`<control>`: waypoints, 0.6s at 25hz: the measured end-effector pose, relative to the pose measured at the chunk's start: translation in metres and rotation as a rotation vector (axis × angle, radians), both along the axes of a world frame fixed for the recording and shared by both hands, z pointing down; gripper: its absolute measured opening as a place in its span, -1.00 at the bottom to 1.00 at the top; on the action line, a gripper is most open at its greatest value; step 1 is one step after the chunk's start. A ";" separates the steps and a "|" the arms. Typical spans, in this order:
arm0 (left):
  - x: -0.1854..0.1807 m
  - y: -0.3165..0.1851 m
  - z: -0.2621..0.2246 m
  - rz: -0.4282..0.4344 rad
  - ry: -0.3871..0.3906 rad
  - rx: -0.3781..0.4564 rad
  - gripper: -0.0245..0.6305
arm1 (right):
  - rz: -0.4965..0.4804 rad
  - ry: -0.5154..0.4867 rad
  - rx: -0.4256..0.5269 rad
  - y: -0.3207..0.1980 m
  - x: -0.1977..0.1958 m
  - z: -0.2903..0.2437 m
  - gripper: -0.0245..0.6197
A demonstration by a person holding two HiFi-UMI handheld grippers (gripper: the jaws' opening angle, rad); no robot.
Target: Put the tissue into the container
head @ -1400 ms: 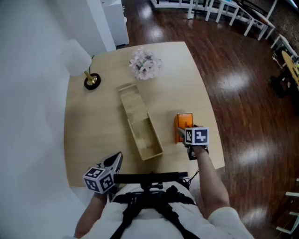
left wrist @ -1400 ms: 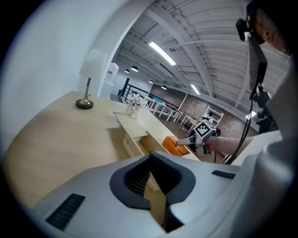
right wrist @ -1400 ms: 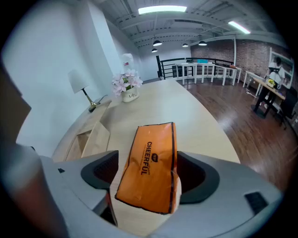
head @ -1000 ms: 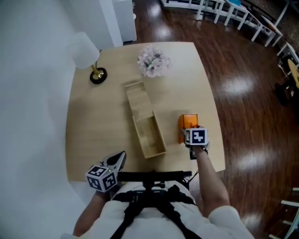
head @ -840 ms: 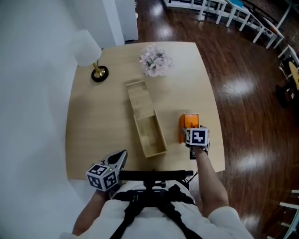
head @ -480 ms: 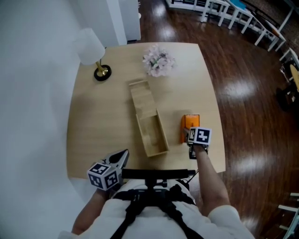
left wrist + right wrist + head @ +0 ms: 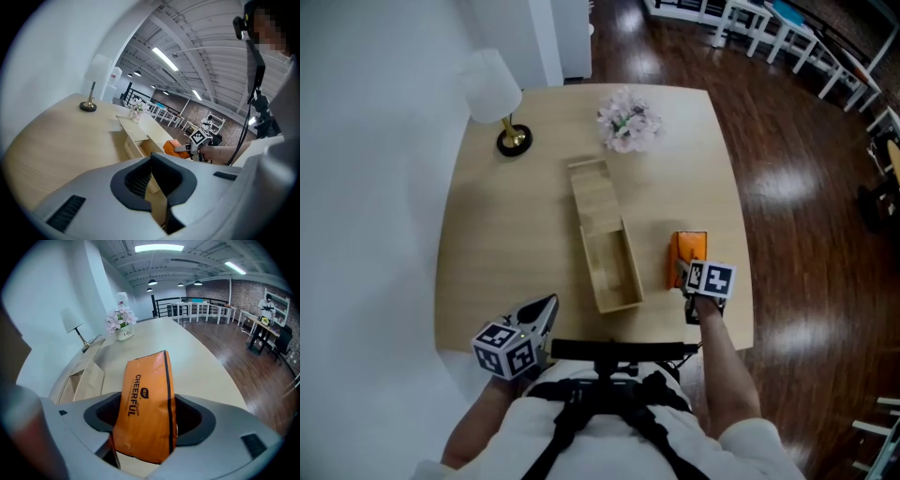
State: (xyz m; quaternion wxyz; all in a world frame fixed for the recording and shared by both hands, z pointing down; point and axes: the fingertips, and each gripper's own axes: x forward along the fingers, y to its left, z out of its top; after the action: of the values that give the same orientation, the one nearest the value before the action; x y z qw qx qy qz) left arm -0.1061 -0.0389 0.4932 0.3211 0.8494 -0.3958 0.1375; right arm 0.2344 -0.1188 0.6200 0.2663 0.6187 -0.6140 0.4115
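The right gripper [image 7: 149,404] has its jaws closing around the orange tissue pack [image 7: 146,380], which stands on edge between them; a firm pinch is not yet evident. The left gripper [image 7: 152,161] has its jaws pressed together on nothing and hangs at the near edge of the table [image 7: 506,244]. The pack sits just to the right of the long wooden box [image 7: 619,303], whose near half lies open. Farther off are a lamp [image 7: 492,84] and flowers [image 7: 628,122]. The soft, slick wrapper will probably give under pressure, so a grip low on the pack may let it tilt or slip out on the lift. It could also catch on the box's narrow rim.
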 end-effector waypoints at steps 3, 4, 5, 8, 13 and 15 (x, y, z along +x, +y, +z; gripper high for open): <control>-0.001 -0.003 -0.005 -0.003 0.011 0.009 -0.94 | -0.003 -0.020 0.037 -0.002 -0.002 -0.015 0.16; -0.001 -0.004 -0.007 -0.004 0.015 0.013 -0.94 | -0.006 -0.025 0.051 -0.004 -0.004 -0.021 0.16; -0.001 -0.005 -0.009 -0.006 0.019 0.018 -0.94 | -0.010 -0.031 0.064 -0.006 -0.006 -0.028 0.16; -0.001 -0.008 -0.015 -0.012 0.021 0.039 -0.94 | -0.022 -0.054 0.100 -0.011 -0.014 -0.049 0.15; -0.002 -0.014 -0.025 -0.022 0.035 0.068 -0.94 | -0.063 -0.077 0.157 -0.023 -0.035 -0.082 0.15; -0.004 -0.015 -0.029 -0.027 0.046 0.071 -0.94 | -0.088 -0.089 0.173 -0.027 -0.045 -0.094 0.15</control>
State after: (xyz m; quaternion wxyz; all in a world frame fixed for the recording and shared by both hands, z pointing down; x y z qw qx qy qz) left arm -0.1096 -0.0540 0.4644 0.3014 0.8578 -0.4043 0.0992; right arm 0.1894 -0.1459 0.5264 0.2022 0.5931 -0.6849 0.3719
